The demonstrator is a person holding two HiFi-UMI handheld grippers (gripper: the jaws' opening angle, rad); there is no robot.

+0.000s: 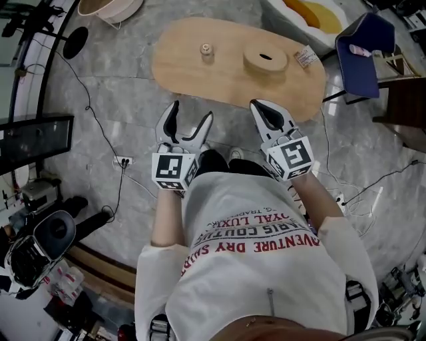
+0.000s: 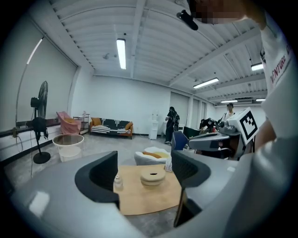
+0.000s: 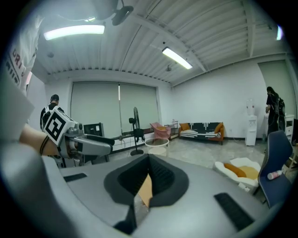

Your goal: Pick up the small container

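Note:
The small container (image 1: 206, 50), a little clear jar with a pale lid, stands upright on the left part of a low oval wooden table (image 1: 200, 80). In the left gripper view the small container (image 2: 118, 182) shows just inside the left jaw's line, still far off. My left gripper (image 1: 192, 111) is held off the table's near edge, open, with nothing between its jaws (image 2: 144, 160). My right gripper (image 1: 258, 104) hovers beside it near the same edge, shut and empty, its jaw tips together (image 3: 149, 158).
A round wooden box with a slot (image 1: 265, 58) and a small packet (image 1: 306, 56) share the table. A blue chair (image 1: 363, 53) and a white cushion (image 1: 313, 13) stand beyond it to the right. A white basket (image 1: 110, 8), cables and a power strip (image 1: 122, 160) lie left.

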